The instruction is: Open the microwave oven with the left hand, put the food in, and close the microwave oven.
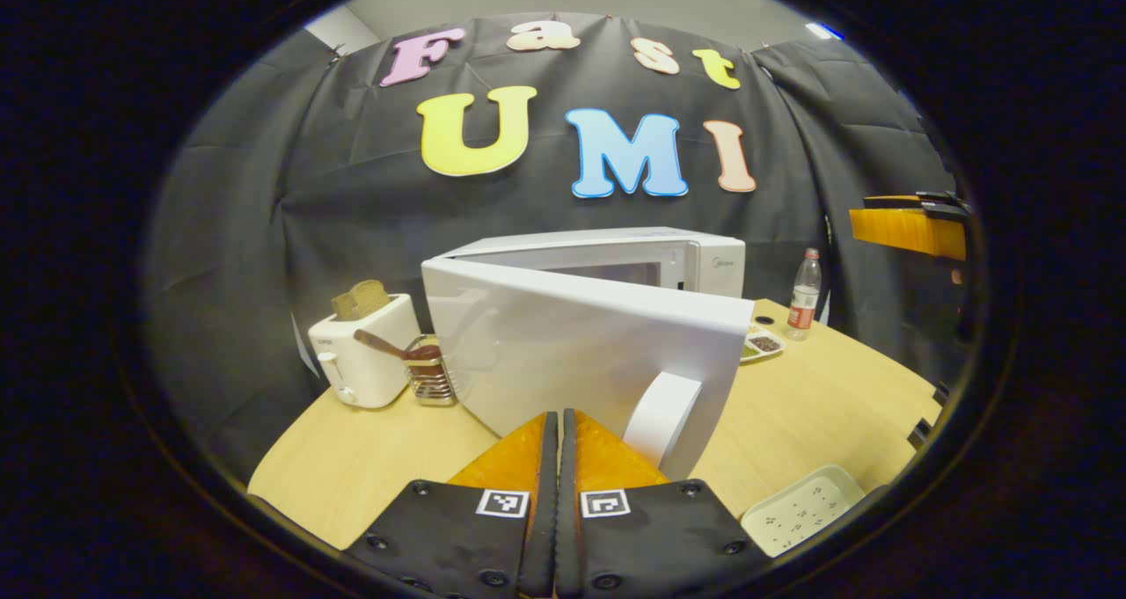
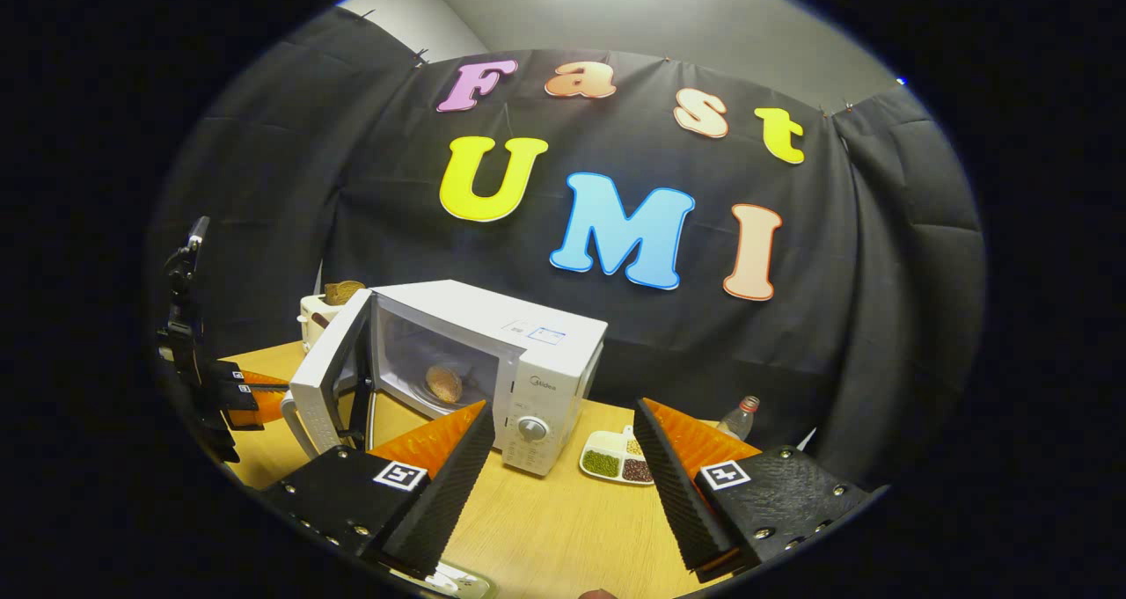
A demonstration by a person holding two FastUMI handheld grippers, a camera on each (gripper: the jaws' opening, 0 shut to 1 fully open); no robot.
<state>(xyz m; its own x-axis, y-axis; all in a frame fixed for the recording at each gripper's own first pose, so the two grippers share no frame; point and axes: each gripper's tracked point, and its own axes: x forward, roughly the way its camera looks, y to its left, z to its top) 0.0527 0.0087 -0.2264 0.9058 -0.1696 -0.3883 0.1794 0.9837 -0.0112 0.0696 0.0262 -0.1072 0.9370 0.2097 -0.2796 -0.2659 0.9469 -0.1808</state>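
Note:
The white microwave stands on the wooden table with its door swung partly open. A brown bun lies inside the cavity. My left gripper is shut with nothing between its fingers, and its tips are against the door's outer face, just left of the white handle. In the right gripper view the left gripper shows at the door's outer side. My right gripper hangs open and holds nothing in front of the microwave's control panel, above the table. An orange part of the right gripper shows at the far right.
A white toaster with bread and a wire holder with a spoon stand left of the microwave. A divided dish of beans and a bottle sit to its right. A white speckled tray lies near the table's front edge.

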